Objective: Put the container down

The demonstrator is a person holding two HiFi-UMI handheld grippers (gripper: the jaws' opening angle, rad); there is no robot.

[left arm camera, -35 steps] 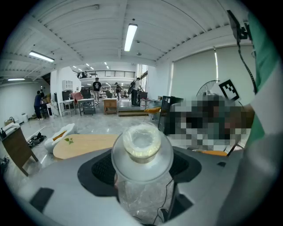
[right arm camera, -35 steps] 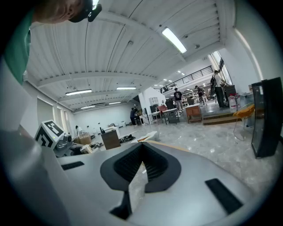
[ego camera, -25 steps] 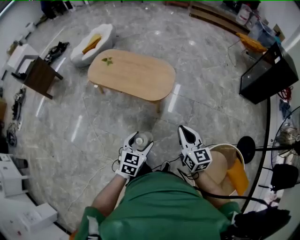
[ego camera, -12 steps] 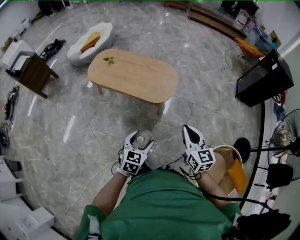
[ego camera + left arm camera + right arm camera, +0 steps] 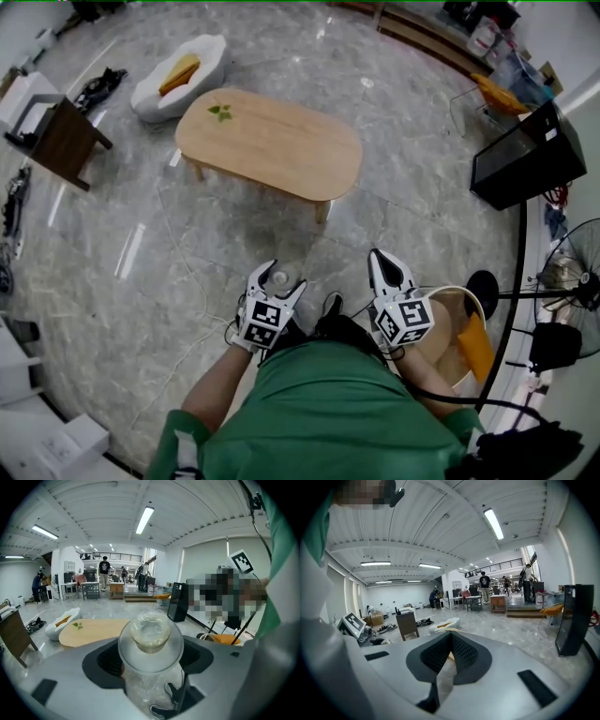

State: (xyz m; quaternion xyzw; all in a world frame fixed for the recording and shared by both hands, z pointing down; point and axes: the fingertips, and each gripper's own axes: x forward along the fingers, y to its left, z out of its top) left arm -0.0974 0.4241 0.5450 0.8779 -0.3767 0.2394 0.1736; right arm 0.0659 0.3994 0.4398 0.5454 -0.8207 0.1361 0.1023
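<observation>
My left gripper [image 5: 280,284] is shut on a clear glass container with a domed lid [image 5: 150,641], held upright in front of the person's chest; in the head view the container [image 5: 281,278] shows between the white jaws. My right gripper [image 5: 387,268] hangs beside it to the right, shut with nothing between its jaws, which meet in the right gripper view [image 5: 449,641]. An oval wooden table [image 5: 270,142] with a small green leaf mark stands ahead on the marble floor, well apart from both grippers; it also appears beyond the container [image 5: 96,631].
A white lounge seat with an orange cushion [image 5: 178,75] lies left of the table. A dark side table [image 5: 58,139] stands at far left. A black box [image 5: 520,150] is at right, a round wooden stool [image 5: 459,323] and fan stand near the right gripper.
The table has drawn slightly nearer and shifted right in the head view as the person moved forward. Both grippers keep the same pose, the left still holding the container.
</observation>
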